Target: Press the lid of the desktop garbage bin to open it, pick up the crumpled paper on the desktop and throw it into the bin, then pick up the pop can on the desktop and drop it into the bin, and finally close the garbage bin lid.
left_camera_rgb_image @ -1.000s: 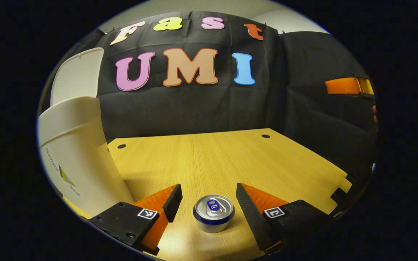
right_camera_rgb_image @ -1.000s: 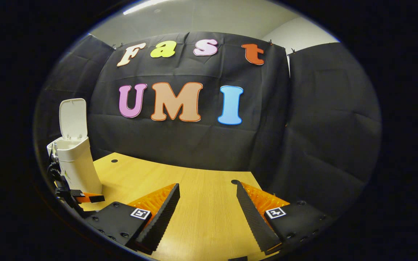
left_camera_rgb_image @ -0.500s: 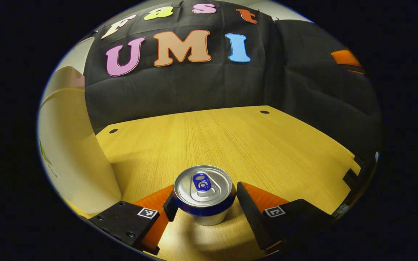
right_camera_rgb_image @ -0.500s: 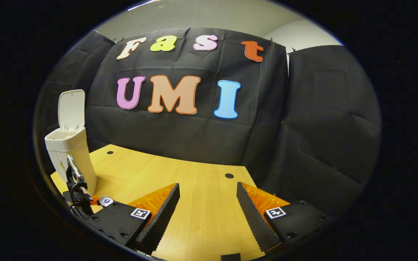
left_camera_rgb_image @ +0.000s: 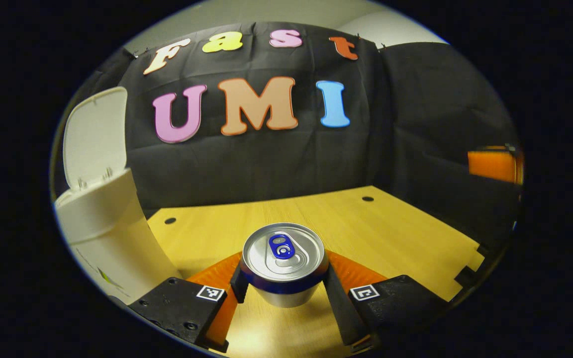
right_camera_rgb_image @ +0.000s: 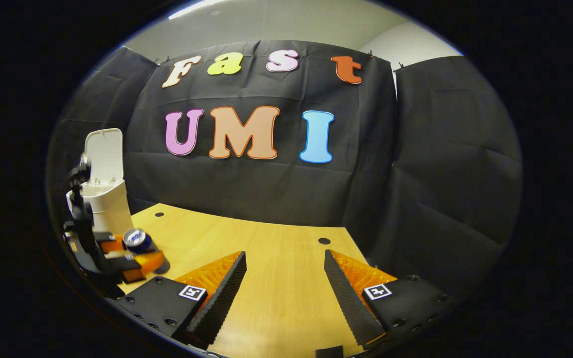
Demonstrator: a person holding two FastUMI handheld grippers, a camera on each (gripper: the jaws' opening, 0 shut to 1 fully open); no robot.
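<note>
Can [left_camera_rgb_image: 285, 262] sits upright between fingers of left gripper [left_camera_rgb_image: 283, 286], both fingers pressing its sides, so it's clamped. Right gripper view shows can off the tabletop [right_camera_rgb_image: 276, 278], shadow under it. Landmark = bin [left_camera_rgb_image: 105, 238]: white, lid [left_camera_rgb_image: 96, 132] standing open, bin mouth up and to the left of can. Can's long axis vertical; top w/ blue tab faces up.

Key relation for next move: bin opening lies left of and above held can, close by; left gripper is the near one. Judgement: needs more lift, then short carry left over rim, then release.

Right gripper [right_camera_rgb_image: 285, 283] well away from bin, jaws apart, nothing between them, over bare wood.

Vs 1 s ago: jaws were wide w/ can standing free on table; 0.5 s ago closing in. Now gripped and raised.
</note>
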